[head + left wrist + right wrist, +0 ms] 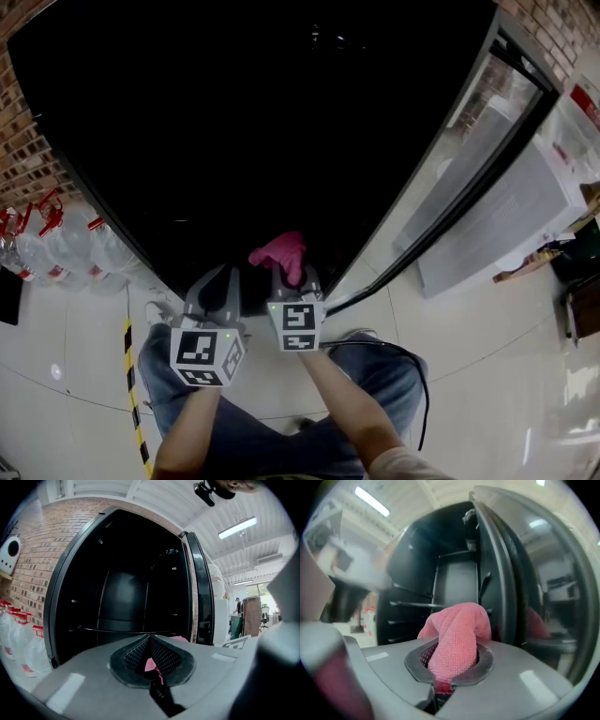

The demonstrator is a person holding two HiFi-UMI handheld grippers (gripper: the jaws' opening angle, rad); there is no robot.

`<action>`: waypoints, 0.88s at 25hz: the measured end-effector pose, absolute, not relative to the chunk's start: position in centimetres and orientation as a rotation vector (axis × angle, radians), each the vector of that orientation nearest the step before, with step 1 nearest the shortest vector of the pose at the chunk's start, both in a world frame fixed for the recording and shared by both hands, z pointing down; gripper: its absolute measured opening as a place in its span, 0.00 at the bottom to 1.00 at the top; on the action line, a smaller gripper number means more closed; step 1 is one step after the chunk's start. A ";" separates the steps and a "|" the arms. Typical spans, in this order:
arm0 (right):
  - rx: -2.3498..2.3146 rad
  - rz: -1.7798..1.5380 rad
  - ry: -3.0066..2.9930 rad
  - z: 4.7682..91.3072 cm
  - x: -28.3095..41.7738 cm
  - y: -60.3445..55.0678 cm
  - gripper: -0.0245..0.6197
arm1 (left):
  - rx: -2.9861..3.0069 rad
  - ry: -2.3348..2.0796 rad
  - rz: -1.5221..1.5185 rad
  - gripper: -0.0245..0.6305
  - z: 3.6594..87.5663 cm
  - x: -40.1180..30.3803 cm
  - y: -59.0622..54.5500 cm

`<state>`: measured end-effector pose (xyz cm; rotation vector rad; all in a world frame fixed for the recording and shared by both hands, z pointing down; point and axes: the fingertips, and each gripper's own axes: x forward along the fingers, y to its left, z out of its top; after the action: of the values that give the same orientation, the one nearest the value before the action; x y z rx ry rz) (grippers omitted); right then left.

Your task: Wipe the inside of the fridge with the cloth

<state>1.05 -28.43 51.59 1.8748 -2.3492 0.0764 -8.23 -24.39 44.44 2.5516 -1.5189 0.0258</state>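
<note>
Down low by the person's arms: one tool in each hand, side by side, both pointing at the same dark opening.
Left side: the left hand-held gripper (214,292) has its jaws pulled together at the tips. It holds nothing that can be made out. A tiny pink spot shows in the crack between its pads (166,657), too small to tell what it is.
Right side: the right hand-held gripper (298,279) is squeezed tight on the pink cloth (281,253).
Cloth shape: a bunched lump. Its long way runs along the jaws, and the loose end sticks out in front and flops over.
Which way to go: the fridge (234,141) is open and lies straight ahead of the cloth. The loose end points right into it.
Nearer hand: the right one looks a little closer, with the cloth at the bottom edge of the opening.
Inside: dark, with thin shelves (410,604) and a back wall (457,585) further in.
Door: the glass door (473,159) stands open just to the right of the cloth.
Far left: water bottles (56,248) on the floor (75,328), well apart from the tools.
Best guess: the right hand pushes forward to rub; the door side is the one to watch.
</note>
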 end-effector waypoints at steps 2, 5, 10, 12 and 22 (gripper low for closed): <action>1.841 0.074 -2.416 50.0 0.9 -27.0 0.08 | 2.530 -1.551 0.048 0.02 44.6 -8.1 -24.0; 1.768 0.033 -2.517 47.1 0.3 -24.7 0.08 | 2.502 -1.596 0.068 0.02 44.4 -7.6 -23.2; 1.659 -0.059 -2.679 40.5 0.8 -20.9 0.08 | 2.445 -1.633 -0.029 0.02 41.9 -6.6 -21.5; 1.602 -0.085 -2.726 37.9 1.3 -19.3 0.08 | 2.439 -1.655 -0.038 0.02 40.1 -6.0 -20.4; 1.345 -0.283 -3.001 21.2 5.8 -15.5 0.08 | 2.494 -1.753 -0.141 0.02 30.1 -1.4 -16.4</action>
<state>5.79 -15.49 21.20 1.3447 -3.0015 -0.2832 -1.42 -16.39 30.09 2.4939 -1.7532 -0.1411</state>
